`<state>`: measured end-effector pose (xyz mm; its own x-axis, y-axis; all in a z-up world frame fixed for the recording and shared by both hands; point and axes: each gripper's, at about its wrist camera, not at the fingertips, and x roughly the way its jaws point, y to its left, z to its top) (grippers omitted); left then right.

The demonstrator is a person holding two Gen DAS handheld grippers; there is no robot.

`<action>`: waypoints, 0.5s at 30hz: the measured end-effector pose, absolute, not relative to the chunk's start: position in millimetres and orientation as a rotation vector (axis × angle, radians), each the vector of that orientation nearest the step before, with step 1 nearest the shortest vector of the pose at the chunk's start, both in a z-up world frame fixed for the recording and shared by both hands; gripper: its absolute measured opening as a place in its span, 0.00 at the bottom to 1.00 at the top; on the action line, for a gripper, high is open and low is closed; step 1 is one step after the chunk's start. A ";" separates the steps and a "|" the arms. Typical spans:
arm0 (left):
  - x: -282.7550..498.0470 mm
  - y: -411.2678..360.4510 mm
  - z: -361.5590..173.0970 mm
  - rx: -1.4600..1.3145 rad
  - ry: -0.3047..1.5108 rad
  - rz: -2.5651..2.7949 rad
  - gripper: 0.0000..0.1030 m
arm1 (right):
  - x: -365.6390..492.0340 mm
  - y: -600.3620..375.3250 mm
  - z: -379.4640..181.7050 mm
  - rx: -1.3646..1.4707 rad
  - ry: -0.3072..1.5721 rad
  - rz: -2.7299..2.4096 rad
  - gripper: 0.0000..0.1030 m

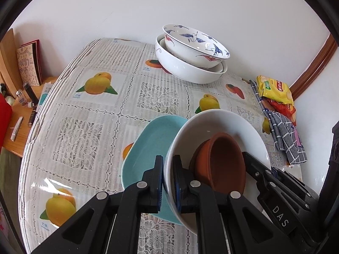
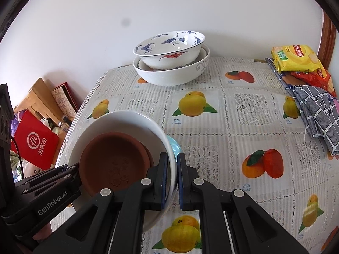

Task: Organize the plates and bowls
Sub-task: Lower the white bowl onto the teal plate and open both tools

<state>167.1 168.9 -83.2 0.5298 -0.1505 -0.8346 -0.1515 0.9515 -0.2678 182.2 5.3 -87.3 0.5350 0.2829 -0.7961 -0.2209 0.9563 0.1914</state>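
A white bowl [image 1: 222, 122] with small brown clay dishes [image 1: 222, 160] inside is held above a light blue plate [image 1: 148, 148] on the table. My left gripper [image 1: 168, 163] is shut on the bowl's near rim. My right gripper [image 2: 172, 160] is shut on the opposite rim of the white bowl [image 2: 118, 120]; the brown dishes [image 2: 114, 165] and a sliver of the blue plate [image 2: 174, 146] show there. At the table's back stands a stack of bowls, a blue-patterned bowl [image 1: 195, 42] [image 2: 169, 46] nested in a larger white bowl [image 1: 186, 69] [image 2: 171, 74].
The table [image 1: 84, 127] wears a fruit-print cloth. Snack bags [image 1: 273, 91] [image 2: 294, 59] and a checked cloth [image 1: 286, 135] [image 2: 317, 110] lie at its right edge. A wooden side table [image 1: 19, 114] with small items and a red bag [image 2: 36, 146] stand to the left. A wall is behind.
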 end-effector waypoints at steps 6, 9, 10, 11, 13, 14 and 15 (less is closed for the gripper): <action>170.0 176.0 -92.1 -0.330 1.029 0.018 0.09 | 187.6 13.4 -97.8 0.072 0.979 0.313 0.09; 171.4 178.8 -96.6 -0.322 1.034 0.026 0.09 | 189.7 17.1 -103.2 0.070 0.990 0.318 0.09; 171.6 179.1 -97.6 -0.315 1.033 0.030 0.09 | 190.3 18.4 -105.2 0.069 0.994 0.320 0.09; 172.2 179.9 -98.6 -0.314 1.033 0.034 0.09 | 191.2 20.1 -107.0 0.064 0.997 0.323 0.09; 173.4 182.5 -101.6 -0.320 1.036 0.037 0.09 | 192.8 21.8 -110.8 0.063 1.003 0.325 0.09; 174.5 183.4 -103.5 -0.322 1.040 0.038 0.09 | 193.9 22.8 -112.6 0.063 1.007 0.326 0.09; 175.6 184.1 -105.3 -0.323 1.044 0.040 0.09 | 195.1 23.6 -114.5 0.062 1.011 0.326 0.09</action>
